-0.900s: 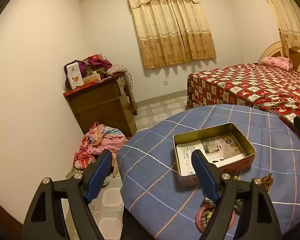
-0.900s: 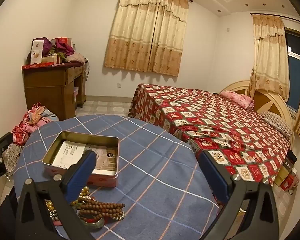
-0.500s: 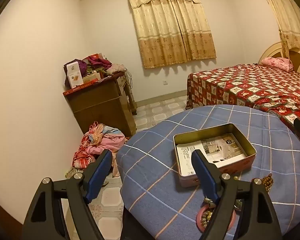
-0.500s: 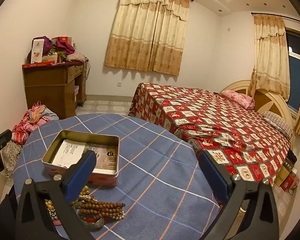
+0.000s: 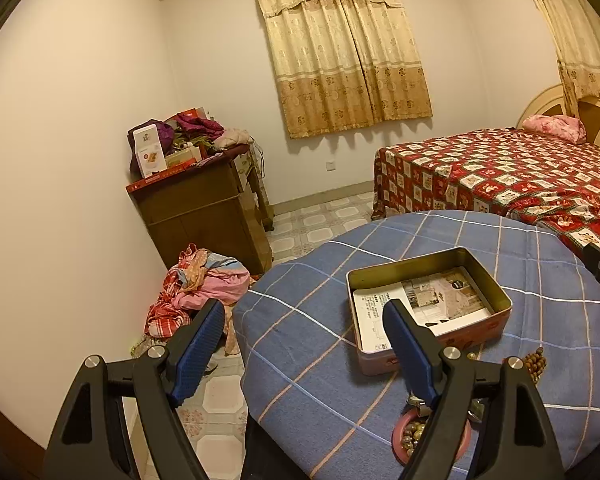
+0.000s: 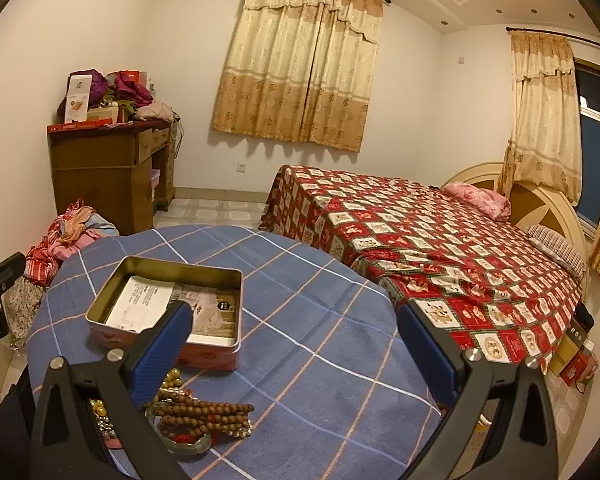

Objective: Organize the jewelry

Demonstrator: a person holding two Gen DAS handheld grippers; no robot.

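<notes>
An open pink tin box with a printed leaflet inside sits on a round table under a blue checked cloth. In front of the box lies a pile of jewelry: brown wooden bead strings, a green bangle, gold beads. A small pink dish with beads sits at the table's near edge. My left gripper is open and empty, above the table's left edge. My right gripper is open and empty above the table, right of the box.
A bed with a red patterned cover stands right of the table. A brown cabinet piled with clutter stands against the left wall. A heap of clothes lies on the tiled floor beside it.
Both views shifted only very slightly; the right gripper drifted a little. Both grippers stay open and nothing on the table moved.
</notes>
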